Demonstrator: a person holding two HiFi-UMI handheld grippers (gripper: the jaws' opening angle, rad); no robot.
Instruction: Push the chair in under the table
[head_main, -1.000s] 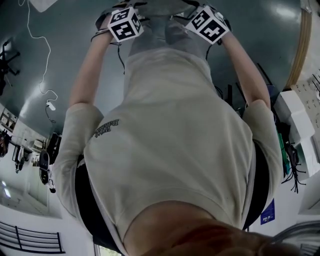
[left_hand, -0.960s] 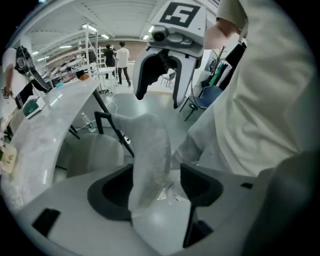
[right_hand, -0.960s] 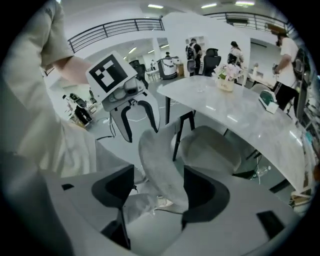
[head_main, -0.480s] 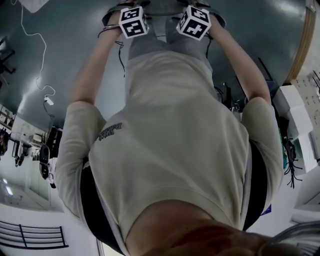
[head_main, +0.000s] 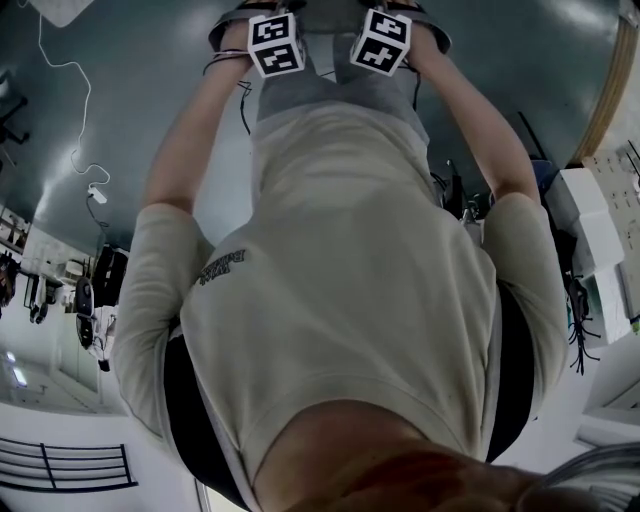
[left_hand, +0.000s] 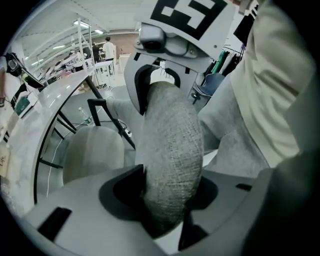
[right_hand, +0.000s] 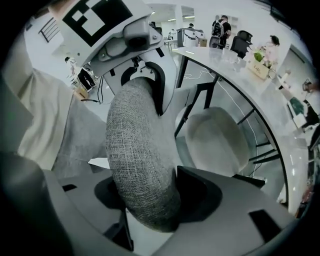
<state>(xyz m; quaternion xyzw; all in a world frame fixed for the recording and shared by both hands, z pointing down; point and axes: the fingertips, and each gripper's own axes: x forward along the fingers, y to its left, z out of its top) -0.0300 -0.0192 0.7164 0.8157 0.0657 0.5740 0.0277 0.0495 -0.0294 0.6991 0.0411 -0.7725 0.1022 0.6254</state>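
The chair's back (left_hand: 172, 145) is a thick, rounded rim of grey woven fabric. It runs from my left gripper (left_hand: 170, 200) to my right gripper (left_hand: 165, 45). Both sets of jaws are closing with this rim between them, and the fabric fills each gap and touches the pads. The right gripper view shows the same rim (right_hand: 140, 150) held in my right gripper (right_hand: 147, 200), with the left gripper (right_hand: 130, 45) further along it. In the head view, the marker cubes of the left gripper (head_main: 276, 44) and right gripper (head_main: 381, 42) sit close together beyond the person's torso.
A curved white table (left_hand: 55, 100) (right_hand: 240, 75) on black legs arcs ahead of the chair. A pale shell seat (left_hand: 92, 150) (right_hand: 217, 137) stands under it. The person's grey trousers (left_hand: 230, 130) are just behind the chair back. A cable (head_main: 80, 140) lies on the dark floor.
In the head view both marker cubes have moved further from the head and closer together, the right one shifting left. The arms are stretched out further.
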